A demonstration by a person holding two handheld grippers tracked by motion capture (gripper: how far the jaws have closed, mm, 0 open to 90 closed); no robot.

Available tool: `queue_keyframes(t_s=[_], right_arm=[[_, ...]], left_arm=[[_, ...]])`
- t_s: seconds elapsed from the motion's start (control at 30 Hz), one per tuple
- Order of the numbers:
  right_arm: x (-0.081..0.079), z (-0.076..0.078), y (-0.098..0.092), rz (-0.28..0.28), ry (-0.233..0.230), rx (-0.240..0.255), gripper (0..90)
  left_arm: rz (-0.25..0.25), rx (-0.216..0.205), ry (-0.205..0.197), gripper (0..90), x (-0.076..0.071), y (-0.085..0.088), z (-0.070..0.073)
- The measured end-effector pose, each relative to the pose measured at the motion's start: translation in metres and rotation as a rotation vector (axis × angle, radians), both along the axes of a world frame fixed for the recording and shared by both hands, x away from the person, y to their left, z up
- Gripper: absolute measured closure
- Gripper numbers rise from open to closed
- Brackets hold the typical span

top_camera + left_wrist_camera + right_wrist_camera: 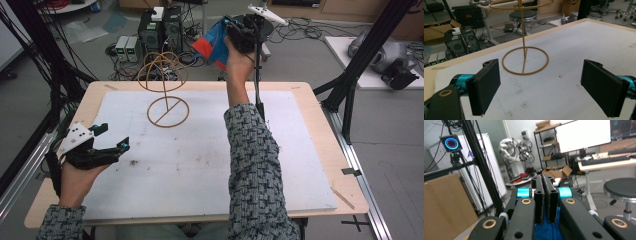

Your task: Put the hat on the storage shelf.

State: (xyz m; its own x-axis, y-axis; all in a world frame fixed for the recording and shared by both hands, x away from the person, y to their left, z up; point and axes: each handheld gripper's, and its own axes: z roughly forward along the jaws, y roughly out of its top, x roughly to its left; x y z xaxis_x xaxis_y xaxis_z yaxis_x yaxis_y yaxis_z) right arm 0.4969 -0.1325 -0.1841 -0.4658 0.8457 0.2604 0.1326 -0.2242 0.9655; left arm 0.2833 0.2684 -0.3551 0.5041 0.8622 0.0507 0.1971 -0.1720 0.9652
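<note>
The right gripper (pixel 235 36) fingers pinch a soft, light blue-and-red cloth (pixel 212 47) hanging limp below them; the left gripper (pixel 107 142) fingers gape empty.

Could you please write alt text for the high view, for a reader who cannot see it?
A person's right gripper is raised beyond the table's far edge, shut on a blue and red cloth. The left gripper rests open near the white mat's left edge, and a yellow wire stand stands on the mat's far side.
</note>
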Motion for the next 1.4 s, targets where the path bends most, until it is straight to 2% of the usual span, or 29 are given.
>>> queue_keyframes(t_s=[0.13,0.23,0.3,0.43,0.53,0.57,0.67,0.8,0.9,1.0,1.03,1.17,1.23,1.37,1.4], right_arm=[[0.006,0.005,0.012,0.008,-0.012,-0.001,88.4],[0.011,0.01,0.024,0.036,-0.03,-0.014,88.3],[0.015,0.014,0.037,0.047,-0.041,-0.041,88.3],[0.017,0.02,0.054,0.069,-0.057,-0.04,88.3],[0.017,0.024,0.069,0.091,-0.065,-0.058,88.3],[0.017,0.024,0.069,0.091,-0.065,-0.058,88.3],[0.017,0.026,0.088,0.126,-0.074,-0.075,88.3],[0.017,0.023,0.1,0.159,-0.07,-0.074,88.3],[0.017,0.017,0.113,0.206,-0.051,-0.098,88.3],[0.017,0.015,0.118,0.228,-0.042,-0.112,88.2],[0.016,0.013,0.123,0.254,-0.036,-0.129,88.2],[0.012,0.009,0.13,0.279,-0.031,-0.158,88.2],[0.008,0.003,0.135,0.295,-0.013,-0.188,88.2],[0.005,-0.003,0.137,0.32,-0.003,-0.209,88.2],[0.003,-0.007,0.139,0.335,0.003,-0.231,88.2]], left_arm=[[0.004,-0.002,-0.01,16.2,0.0,0.001,0.001],[0.002,-0.008,-0.011,16.2,0.0,0.002,0.001],[0.001,-0.009,-0.01,16.2,0.001,0.003,0.001],[-0.002,-0.011,-0.012,16.2,0.001,0.003,0.002],[-0.001,-0.019,-0.017,16.2,0.0,0.005,0.003],[0.0,-0.02,-0.02,16.2,0.0,0.006,0.004],[0.003,-0.024,-0.024,16.2,-0.002,0.009,0.006],[0.004,-0.031,-0.028,16.2,-0.002,0.01,0.007],[0.003,-0.027,-0.028,16.2,-0.003,0.011,0.008],[0.004,-0.028,-0.029,16.2,-0.004,0.012,0.008],[0.005,-0.028,-0.028,16.2,-0.004,0.013,0.008],[0.009,-0.032,-0.03,16.2,-0.004,0.013,0.009],[0.007,-0.031,-0.03,16.2,-0.005,0.013,0.009],[0.009,-0.034,-0.032,16.2,-0.005,0.013,0.009],[0.011,-0.038,-0.033,16.2,-0.005,0.013,0.009]])
